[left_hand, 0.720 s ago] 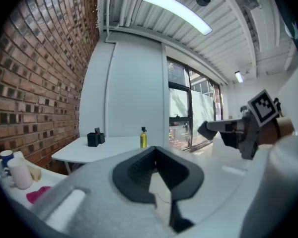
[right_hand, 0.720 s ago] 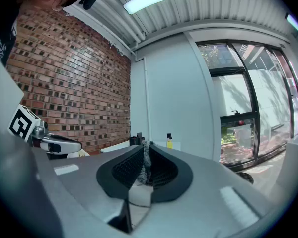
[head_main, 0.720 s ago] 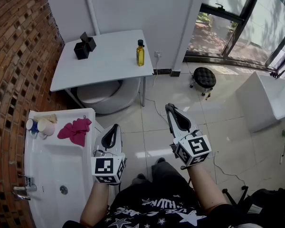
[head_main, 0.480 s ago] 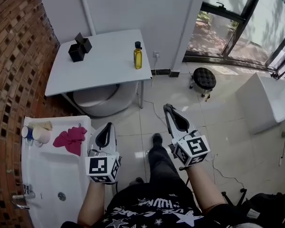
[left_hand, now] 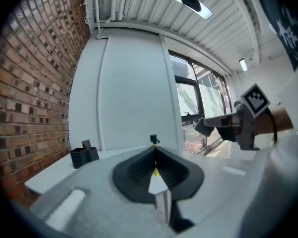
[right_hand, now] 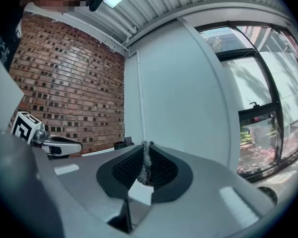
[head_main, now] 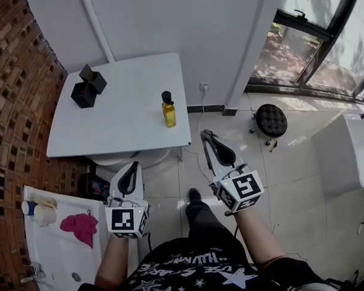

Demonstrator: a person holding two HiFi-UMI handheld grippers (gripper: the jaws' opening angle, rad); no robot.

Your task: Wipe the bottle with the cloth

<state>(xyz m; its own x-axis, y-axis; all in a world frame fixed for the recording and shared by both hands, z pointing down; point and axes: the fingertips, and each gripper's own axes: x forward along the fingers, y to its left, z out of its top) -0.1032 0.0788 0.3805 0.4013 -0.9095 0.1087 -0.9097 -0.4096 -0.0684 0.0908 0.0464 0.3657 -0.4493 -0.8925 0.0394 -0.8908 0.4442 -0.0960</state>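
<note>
The left tool [left_hand: 154,150] has its jaws pressed together with nothing between them. It is held roughly level and aimed forward. In its own view, the black cap of the bottle [head_main: 168,110] shows just above the closed tips. The right tool [right_hand: 146,146] also has its jaws brought together. A thin, rough grey strip runs along the seam between its pads (whether that is pad edge or something pinched, I cannot tell). In the head view no cloth hangs from either tool. The two tools are apart from each other, the left nearer the brick wall [head_main: 15,96] and the right over the tiled floor [head_main: 291,180].

Ahead of both tools stands a white counter [head_main: 121,126]. The bottle is upright on it near its right front corner, filled with yellow liquid, and neither tool touches it. Two black boxes [head_main: 87,85] sit close together at the counter's far left, well apart from the bottle.

The cloth [head_main: 80,227] is pink and lies crumpled on the white washbasin [head_main: 51,253], low at the left of the head view. It is beside the left forearm and behind that tool's tips. Two cups [head_main: 41,213] stand just beyond it on the same surface. A round black stool [head_main: 272,120] is on the floor to the right, below the window.
</note>
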